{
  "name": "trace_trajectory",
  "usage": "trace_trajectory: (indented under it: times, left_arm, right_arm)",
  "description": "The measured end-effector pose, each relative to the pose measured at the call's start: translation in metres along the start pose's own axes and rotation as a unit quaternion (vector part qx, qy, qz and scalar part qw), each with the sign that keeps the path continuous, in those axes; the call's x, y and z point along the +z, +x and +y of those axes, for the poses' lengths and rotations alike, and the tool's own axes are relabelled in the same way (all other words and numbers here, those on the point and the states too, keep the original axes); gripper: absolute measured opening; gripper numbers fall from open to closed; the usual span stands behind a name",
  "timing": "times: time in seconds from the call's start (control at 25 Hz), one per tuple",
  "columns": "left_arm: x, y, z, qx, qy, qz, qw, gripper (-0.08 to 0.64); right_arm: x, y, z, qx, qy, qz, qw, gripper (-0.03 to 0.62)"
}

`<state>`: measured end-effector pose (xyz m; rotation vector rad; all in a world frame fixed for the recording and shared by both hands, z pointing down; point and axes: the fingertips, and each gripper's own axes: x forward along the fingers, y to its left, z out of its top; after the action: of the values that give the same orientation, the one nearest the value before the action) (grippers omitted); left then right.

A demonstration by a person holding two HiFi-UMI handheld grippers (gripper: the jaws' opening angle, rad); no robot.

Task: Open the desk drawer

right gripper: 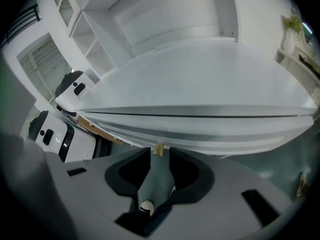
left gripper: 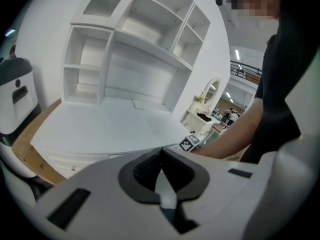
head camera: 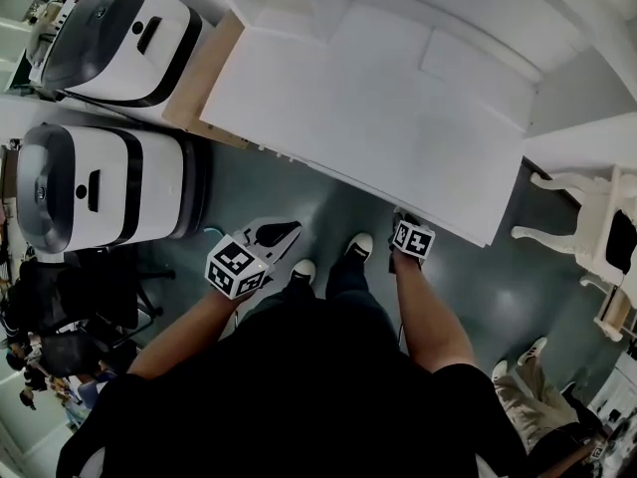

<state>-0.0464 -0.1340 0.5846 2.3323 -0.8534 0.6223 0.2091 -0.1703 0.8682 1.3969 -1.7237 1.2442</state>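
Drawer (right gripper: 200, 134) front smooth white, small tan knob (right gripper: 158, 148) between right gripper's (right gripper: 160, 156) parted jaws; left gripper's (left gripper: 161, 151) jaws together.

Front: dark floor (head camera: 328, 212) lies open along the white desk (head camera: 368, 118) edge, shared with the person's shoes (head camera: 358, 244).
Left: 2 white machines (head camera: 100, 182) crowd the desk's corner.
Right: white chair (head camera: 572, 192) stands near, a floor gap between.
Back: shelf unit (left gripper: 142, 39) walls off the top.

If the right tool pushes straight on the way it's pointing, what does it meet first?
Probably the small tan drawer knob, just ahead between the right tool's open jaws on the desk front; how near is unclear.
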Motion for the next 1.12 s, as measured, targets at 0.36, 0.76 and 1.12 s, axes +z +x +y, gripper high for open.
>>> trace_trajectory:
  times: [0.36, 0.76, 1.12]
  left_arm:
    - [-0.02, 0.0, 0.002, 0.009, -0.025, 0.007, 0.9996, 0.009]
    - [-0.028, -0.003, 0.008, 0.015, -0.026, 0.011, 0.9995, 0.009]
    - [-0.044, -0.007, 0.011, 0.018, -0.034, 0.021, 0.999, 0.009]
  right_arm:
    - [0.0, 0.025, -0.006, 0.003, 0.024, 0.012, 1.0, 0.135]
    - [-0.008, 0.039, 0.002, 0.005, 0.034, 0.021, 0.999, 0.11]
    - [-0.004, 0.045, 0.0, 0.01, 0.056, 0.024, 0.998, 0.087]
